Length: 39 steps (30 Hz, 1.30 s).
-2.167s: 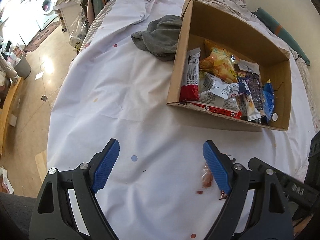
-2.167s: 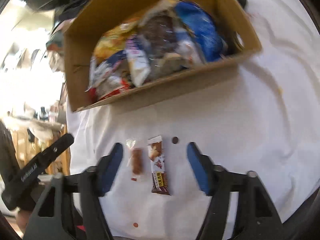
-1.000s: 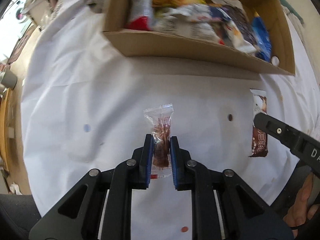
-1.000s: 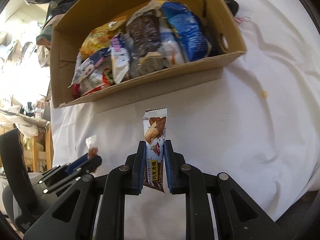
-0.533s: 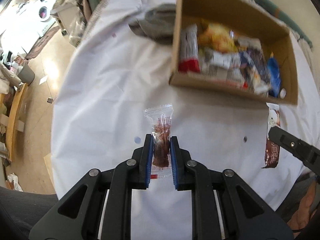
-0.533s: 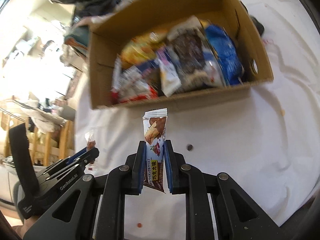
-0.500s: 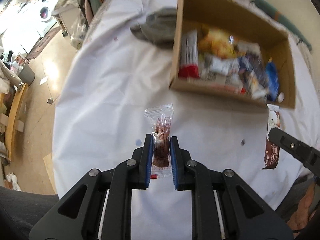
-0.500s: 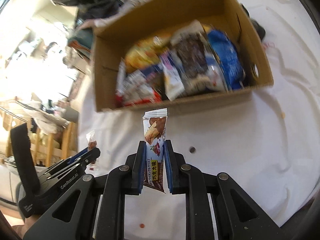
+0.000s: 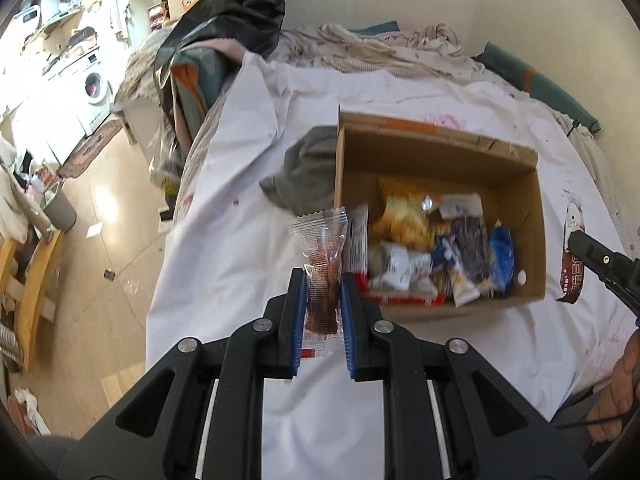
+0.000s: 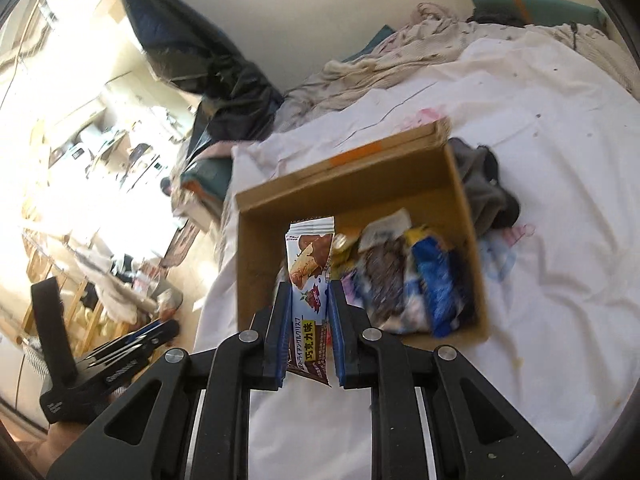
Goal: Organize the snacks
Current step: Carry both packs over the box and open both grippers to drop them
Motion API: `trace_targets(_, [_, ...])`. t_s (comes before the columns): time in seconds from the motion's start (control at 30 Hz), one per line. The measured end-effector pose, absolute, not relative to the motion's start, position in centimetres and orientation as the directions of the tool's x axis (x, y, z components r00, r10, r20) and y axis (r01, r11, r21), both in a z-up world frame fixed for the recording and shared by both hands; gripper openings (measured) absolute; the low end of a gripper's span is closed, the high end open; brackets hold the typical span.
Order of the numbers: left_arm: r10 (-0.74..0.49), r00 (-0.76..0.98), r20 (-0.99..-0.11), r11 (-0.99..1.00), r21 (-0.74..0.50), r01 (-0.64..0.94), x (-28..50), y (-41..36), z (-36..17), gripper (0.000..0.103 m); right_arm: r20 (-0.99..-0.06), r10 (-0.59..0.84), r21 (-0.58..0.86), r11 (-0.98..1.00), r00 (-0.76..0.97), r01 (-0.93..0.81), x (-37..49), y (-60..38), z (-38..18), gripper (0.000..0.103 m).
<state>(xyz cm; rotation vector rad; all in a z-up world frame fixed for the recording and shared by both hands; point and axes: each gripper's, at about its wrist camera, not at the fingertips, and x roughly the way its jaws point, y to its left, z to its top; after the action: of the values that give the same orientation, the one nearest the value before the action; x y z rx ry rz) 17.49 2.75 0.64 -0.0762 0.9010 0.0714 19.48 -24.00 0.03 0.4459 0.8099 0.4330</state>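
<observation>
A cardboard box holding several snack packets sits on a white sheet. My left gripper is shut on a clear-wrapped reddish snack, held in the air near the box's left front corner. My right gripper is shut on a chocolate bar wrapper, held above the box's near left part. That bar also shows at the right edge of the left wrist view.
A grey cloth lies against the box's far side. Rumpled bedding and dark bags pile up behind. The bed edge drops to a wooden floor on the left.
Both grippers shut on their snacks and lifted them off the sheet. They have risen and moved toward the box, the right one now over it.
</observation>
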Motion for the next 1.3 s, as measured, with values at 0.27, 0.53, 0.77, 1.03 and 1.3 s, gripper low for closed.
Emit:
trace_targets(0.27, [0.001,0.629,-0.777,0.996,-0.054,-0.068,20.7,2.2,0.7,0.014,-0.621,0.483,0.524,0.841,0.617,-0.130,22.9,-25.6,-0.9,0.019])
trace_targets(0.53, [-0.065,0.614,-0.787,0.997,-0.070,0.017,24.0,0.3,-1.2,0.014,-0.689,0.452,0.484,0.869,0.566,-0.104,25.1,-24.6,-3.5,0.019])
trace_targets(0.77, [-0.090,0.568,-0.818,0.995,-0.099,0.015,26.2,-0.5,-4.9,0.014,-0.742,0.415,0.454,0.889,0.526,-0.061,25.7,-24.1,-5.8,0.019])
trace_targets(1.03, [-0.109,0.535,-0.838,0.993,-0.120,0.014,26.9,-0.8,-6.3,0.016,-0.780,0.365,0.412,0.911,0.508,-0.021,26.5,-24.1,-7.2,0.019])
trace_targets(1.3, [-0.094,0.564,-0.820,0.995,-0.088,0.038,26.5,-1.5,-5.7,0.017,-0.799,0.358,0.393,0.919,0.482,-0.032,26.6,-23.1,-7.9,0.022])
